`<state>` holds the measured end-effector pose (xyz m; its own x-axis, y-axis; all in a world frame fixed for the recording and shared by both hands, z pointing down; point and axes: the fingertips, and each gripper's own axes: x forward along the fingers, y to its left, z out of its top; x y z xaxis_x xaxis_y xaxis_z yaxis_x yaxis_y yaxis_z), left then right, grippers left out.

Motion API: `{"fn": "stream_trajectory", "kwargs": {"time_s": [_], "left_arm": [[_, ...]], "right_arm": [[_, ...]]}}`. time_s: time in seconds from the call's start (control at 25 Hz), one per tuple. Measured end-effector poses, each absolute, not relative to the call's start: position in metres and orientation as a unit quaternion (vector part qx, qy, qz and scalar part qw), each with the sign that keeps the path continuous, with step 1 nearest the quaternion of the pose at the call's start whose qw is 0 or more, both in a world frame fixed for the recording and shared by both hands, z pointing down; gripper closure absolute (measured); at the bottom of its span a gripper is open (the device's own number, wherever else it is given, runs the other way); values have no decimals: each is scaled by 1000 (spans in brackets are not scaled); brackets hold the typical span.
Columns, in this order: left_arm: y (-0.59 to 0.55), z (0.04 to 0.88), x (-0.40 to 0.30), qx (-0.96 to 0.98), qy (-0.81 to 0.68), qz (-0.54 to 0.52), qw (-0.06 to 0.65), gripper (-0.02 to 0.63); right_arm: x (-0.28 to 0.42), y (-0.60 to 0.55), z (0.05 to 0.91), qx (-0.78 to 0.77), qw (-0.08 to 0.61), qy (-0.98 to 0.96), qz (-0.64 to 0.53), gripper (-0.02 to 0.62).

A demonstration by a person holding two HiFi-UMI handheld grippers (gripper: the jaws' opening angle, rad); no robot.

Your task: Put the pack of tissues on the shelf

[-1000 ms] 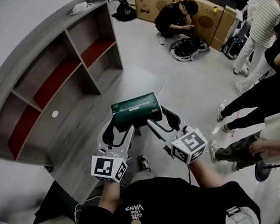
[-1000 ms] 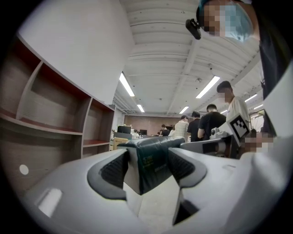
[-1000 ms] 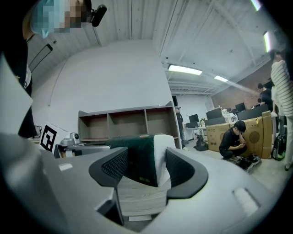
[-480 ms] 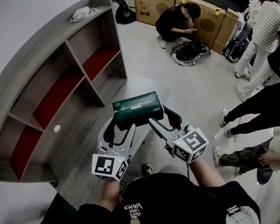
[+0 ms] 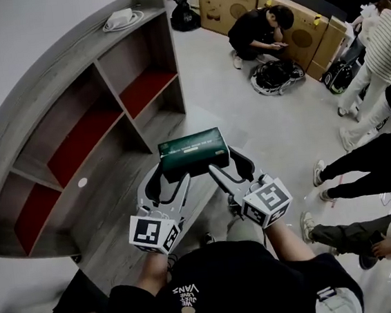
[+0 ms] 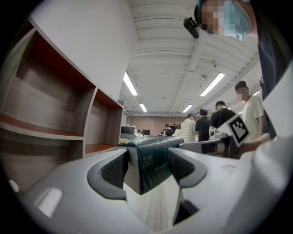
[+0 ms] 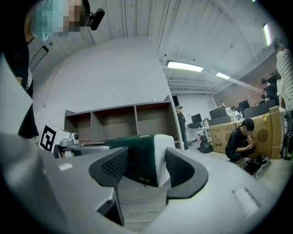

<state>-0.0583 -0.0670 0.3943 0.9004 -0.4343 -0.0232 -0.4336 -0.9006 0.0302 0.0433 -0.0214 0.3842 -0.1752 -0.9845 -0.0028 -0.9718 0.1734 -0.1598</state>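
A dark green pack of tissues (image 5: 193,152) hangs in the air between both grippers, level, over the floor in front of the shelf. My left gripper (image 5: 164,174) is shut on the pack's left end, my right gripper (image 5: 225,162) on its right end. In the left gripper view the pack (image 6: 151,160) sits pinched between the pads (image 6: 115,170). The right gripper view shows its white end (image 7: 161,157) between the jaws. The grey wooden shelf (image 5: 116,91) with red back panels stands at the left, its open compartments (image 7: 123,121) facing the pack.
A white object (image 5: 120,18) lies on the shelf's top, and a small white disc (image 5: 82,182) on its lower board. A person crouches (image 5: 262,30) by cardboard boxes (image 5: 235,2) beyond a dark bag (image 5: 277,75). Several people's legs (image 5: 363,169) stand at the right.
The view has shifted toward the shelf, which now lies a little nearer and further right. Both grippers keep the same hold on the pack.
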Motion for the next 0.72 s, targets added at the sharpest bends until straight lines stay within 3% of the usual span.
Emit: {"fn": "stream_trajectory", "kwargs": {"time_s": [0.72], "left_arm": [[-164, 393, -10, 935, -353, -17, 14, 305]], "right_arm": [[101, -147, 383, -528, 43, 846, -58, 360]]}}
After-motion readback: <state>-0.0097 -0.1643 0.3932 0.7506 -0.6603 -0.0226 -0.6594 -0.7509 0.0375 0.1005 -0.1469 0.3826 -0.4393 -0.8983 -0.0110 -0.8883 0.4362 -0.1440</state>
